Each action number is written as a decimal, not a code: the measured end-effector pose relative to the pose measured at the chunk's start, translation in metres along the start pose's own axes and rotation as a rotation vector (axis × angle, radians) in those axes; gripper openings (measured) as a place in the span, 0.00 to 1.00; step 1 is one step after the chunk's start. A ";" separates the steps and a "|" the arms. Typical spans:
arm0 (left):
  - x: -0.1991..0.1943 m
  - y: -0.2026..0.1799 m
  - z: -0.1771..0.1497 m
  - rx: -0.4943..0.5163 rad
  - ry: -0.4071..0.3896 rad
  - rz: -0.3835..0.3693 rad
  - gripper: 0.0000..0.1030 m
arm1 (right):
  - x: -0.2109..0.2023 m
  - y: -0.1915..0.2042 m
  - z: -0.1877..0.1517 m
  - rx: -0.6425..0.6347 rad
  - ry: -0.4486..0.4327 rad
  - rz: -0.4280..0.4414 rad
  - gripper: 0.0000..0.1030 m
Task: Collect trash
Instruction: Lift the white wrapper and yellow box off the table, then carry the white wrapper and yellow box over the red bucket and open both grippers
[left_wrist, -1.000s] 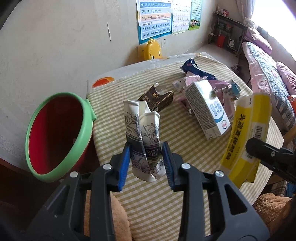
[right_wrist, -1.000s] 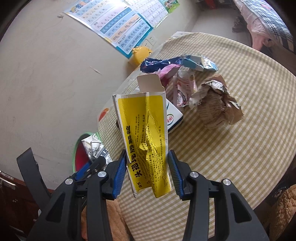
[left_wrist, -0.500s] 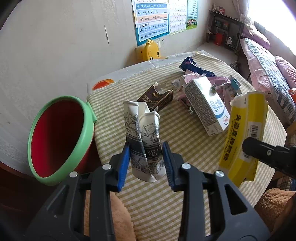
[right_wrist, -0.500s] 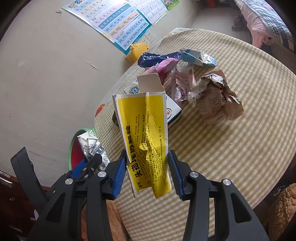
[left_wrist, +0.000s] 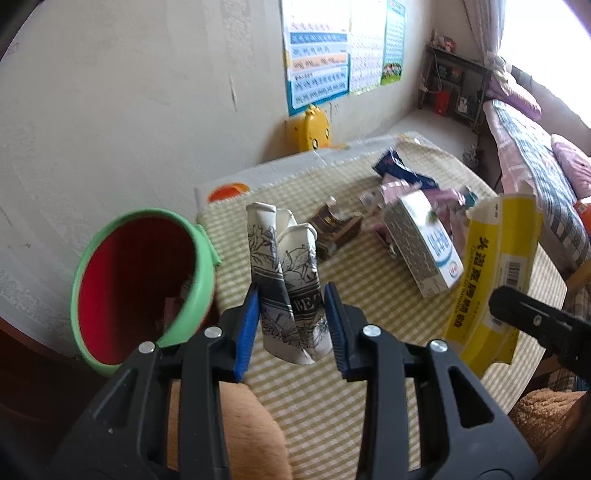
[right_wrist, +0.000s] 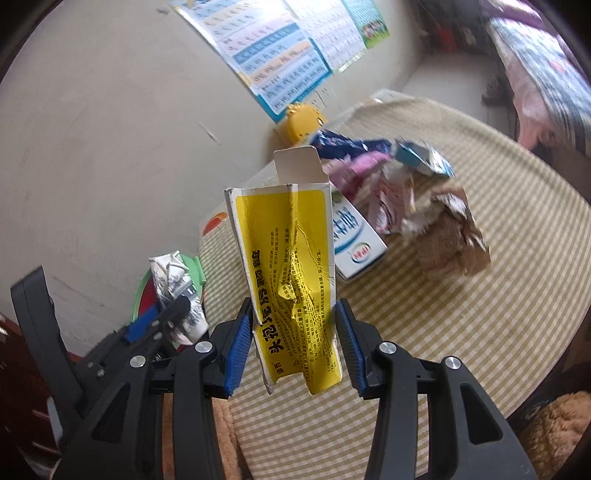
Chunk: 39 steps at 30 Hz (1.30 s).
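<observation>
Left hand-held gripper (left_wrist: 291, 325) pinches a crushed printed paper cup (left_wrist: 284, 273), long axis upright, with the green-rimmed red bin (left_wrist: 199, 291) just to its left in frame. Right hand-held gripper (right_wrist: 291, 336), farther from the bin, clamps a yellow carton (right_wrist: 291, 280) above the checked surface (right_wrist: 480, 332).

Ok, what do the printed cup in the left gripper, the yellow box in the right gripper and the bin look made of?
Printed cup: looks like thin coated paper, crushed flat with sharp folds and a rolled rim. Yellow box: thin glossy cardboard, going by the creases, a tear and a plain pale flap on top. Bin: probably moulded plastic, with a smooth green rim and an even red inside.
</observation>
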<state>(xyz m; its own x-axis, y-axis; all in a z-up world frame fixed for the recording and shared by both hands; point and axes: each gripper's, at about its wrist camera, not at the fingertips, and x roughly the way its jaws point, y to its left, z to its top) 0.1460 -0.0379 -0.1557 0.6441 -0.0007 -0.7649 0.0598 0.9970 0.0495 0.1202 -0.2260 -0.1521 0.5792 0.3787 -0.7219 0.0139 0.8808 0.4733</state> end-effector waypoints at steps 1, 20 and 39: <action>-0.003 0.005 0.002 -0.004 -0.012 0.004 0.32 | -0.004 0.007 0.001 -0.036 -0.020 -0.015 0.41; -0.025 0.129 0.012 -0.110 -0.095 0.169 0.33 | 0.011 0.122 -0.001 -0.328 -0.042 -0.008 0.41; 0.012 0.222 -0.014 -0.337 -0.012 0.235 0.33 | 0.106 0.216 -0.007 -0.417 0.090 0.118 0.42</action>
<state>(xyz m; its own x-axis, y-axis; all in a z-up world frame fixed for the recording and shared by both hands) 0.1564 0.1843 -0.1629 0.6191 0.2312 -0.7505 -0.3419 0.9397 0.0074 0.1784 0.0064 -0.1300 0.4836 0.4905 -0.7249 -0.3887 0.8624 0.3242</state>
